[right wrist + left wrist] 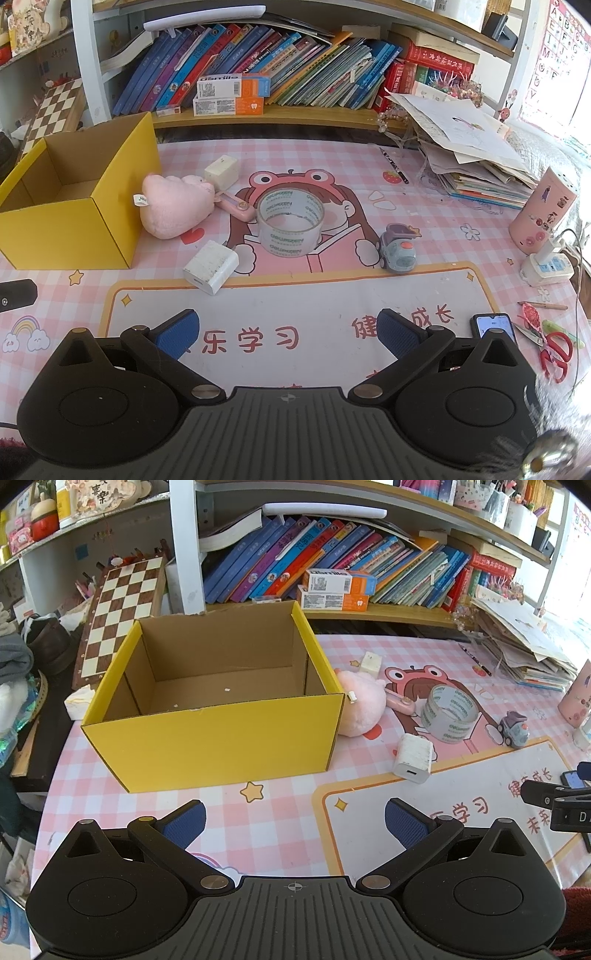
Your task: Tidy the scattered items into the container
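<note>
Both grippers, left [294, 821] and right [287, 334], gape wide, empty. Box [207, 734] holds nothing; charger [211, 266] at its 3 o'clock suits a flat-sided pinch.

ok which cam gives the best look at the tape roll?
Right wrist. The tape roll sits near mid-frame, unobstructed, with its hollow core and printed band clear. In the left wrist view the tape roll is off to the right, smaller and more distorted, though still whole and visible beside the toy car.
</note>
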